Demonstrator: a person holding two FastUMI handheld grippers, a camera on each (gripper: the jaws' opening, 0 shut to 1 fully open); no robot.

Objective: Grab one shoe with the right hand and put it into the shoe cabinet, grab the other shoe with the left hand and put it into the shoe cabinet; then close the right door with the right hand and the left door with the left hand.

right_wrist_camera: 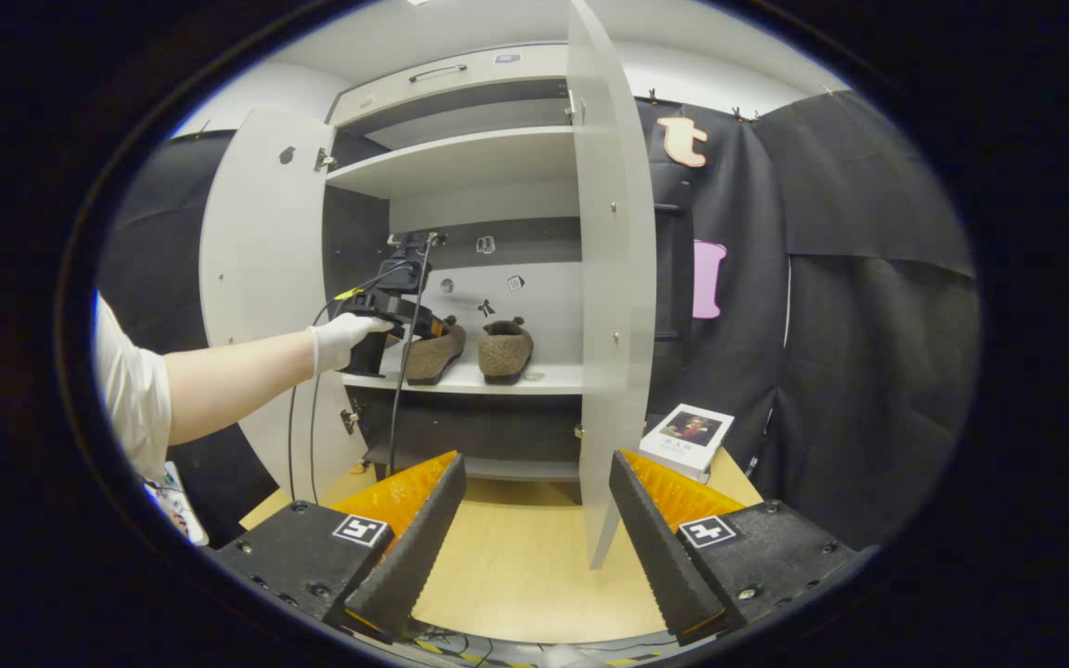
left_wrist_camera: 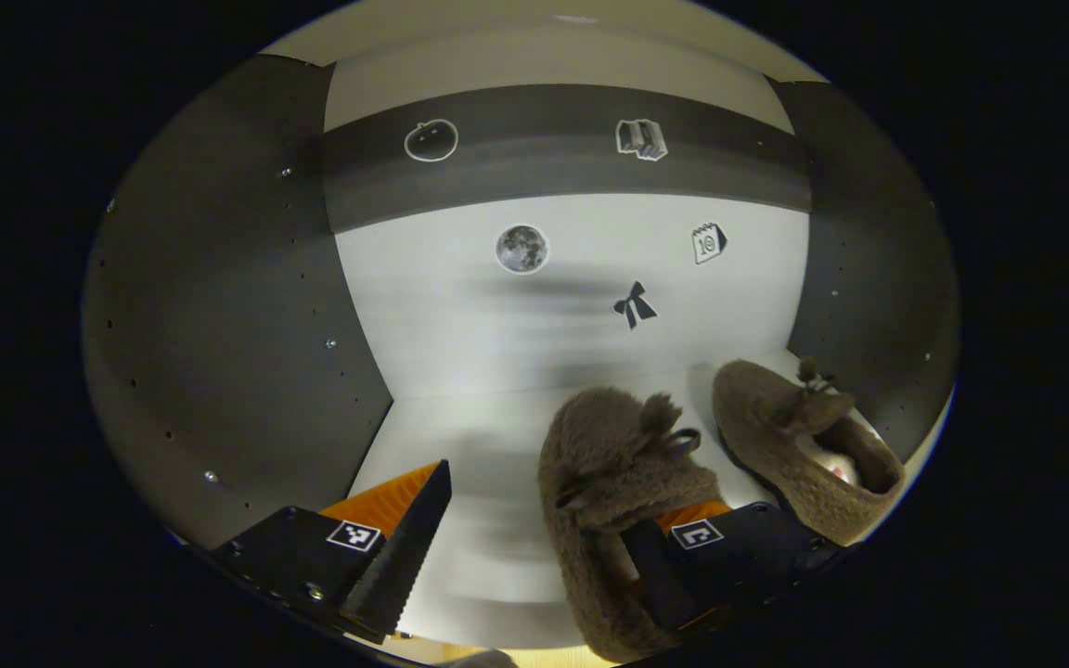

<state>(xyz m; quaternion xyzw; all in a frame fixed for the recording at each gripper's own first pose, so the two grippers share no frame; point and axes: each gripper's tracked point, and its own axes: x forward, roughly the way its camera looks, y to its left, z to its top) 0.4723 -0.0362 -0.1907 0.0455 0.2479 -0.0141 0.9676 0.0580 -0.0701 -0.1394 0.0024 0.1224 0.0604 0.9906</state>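
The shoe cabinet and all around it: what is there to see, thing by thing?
Shoes: two, fuzzy brown, side by side on the white cabinet shelf.
Cabinet doors: two, white, both open.
Stickers: several, on the cabinet's back wall.
Book: one, white-edged, on the wooden floor right of the cabinet.
Left gripper: black and orange, open, one finger against the nearer shoe.
Right gripper: black and orange, open, outside the cabinet.
Gloved hand: one, white, holding the left gripper.
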